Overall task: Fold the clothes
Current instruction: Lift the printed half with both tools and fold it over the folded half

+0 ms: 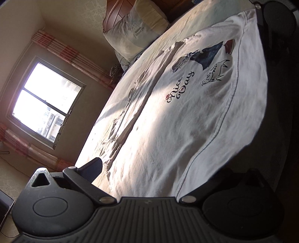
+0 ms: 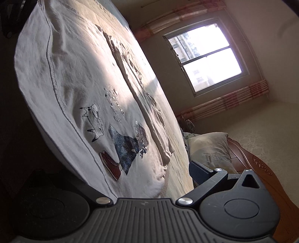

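Observation:
A white T-shirt (image 1: 186, 115) (image 2: 74, 84) lies spread on the bed, print side up, showing "Nice Day", a girl and a dog. Its stitched hem runs along the dark near edge of the bed; its far edge is bunched in wrinkles. My left gripper (image 1: 172, 168) is open at one end of the shirt, and cloth lies between its widely spread fingers (image 1: 91, 169). At the other end my right gripper (image 2: 119, 171) is open too, its fingers (image 2: 200, 171) astride the cloth. Each view shows the opposite gripper as a dark shape (image 1: 274, 20) (image 2: 9, 16) in a far corner.
The beige bed sheet (image 1: 186, 22) (image 2: 112, 24) extends beyond the shirt. A pillow (image 1: 134, 30) (image 2: 209, 147) leans on a wooden headboard (image 1: 115, 11) (image 2: 261, 168). A bright window (image 1: 46, 102) (image 2: 205, 54) with striped curtains is on the far wall.

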`<state>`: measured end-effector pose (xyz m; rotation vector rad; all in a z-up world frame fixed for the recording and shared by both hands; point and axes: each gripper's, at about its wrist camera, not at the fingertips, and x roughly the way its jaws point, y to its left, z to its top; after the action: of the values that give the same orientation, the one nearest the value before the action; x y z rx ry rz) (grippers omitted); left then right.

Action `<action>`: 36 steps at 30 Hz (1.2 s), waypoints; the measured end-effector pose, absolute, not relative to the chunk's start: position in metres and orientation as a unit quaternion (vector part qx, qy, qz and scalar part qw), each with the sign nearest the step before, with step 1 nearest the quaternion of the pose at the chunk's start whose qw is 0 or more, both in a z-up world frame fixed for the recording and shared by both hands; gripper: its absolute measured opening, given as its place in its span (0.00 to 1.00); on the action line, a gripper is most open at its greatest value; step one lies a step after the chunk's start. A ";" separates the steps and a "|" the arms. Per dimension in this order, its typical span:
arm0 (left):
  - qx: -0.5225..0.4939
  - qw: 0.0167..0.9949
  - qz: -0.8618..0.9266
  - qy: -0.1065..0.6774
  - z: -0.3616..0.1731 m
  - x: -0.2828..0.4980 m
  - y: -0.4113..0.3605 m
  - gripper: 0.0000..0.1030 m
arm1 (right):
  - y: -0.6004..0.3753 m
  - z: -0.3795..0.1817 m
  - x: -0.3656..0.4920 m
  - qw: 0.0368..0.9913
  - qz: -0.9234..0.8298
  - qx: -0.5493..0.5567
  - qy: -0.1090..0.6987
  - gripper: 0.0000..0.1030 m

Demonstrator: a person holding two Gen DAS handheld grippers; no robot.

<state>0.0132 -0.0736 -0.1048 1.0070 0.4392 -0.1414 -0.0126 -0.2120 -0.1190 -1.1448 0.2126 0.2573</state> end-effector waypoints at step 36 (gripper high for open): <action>0.501 0.844 -0.017 0.189 -0.048 0.129 -0.050 1.00 | -0.212 -0.058 0.084 0.871 0.057 -0.485 0.044 1.00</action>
<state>0.1294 -0.0498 -0.0478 1.0578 0.3988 -0.0351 0.0838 -0.2118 -0.0584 -1.0143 0.0928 0.1192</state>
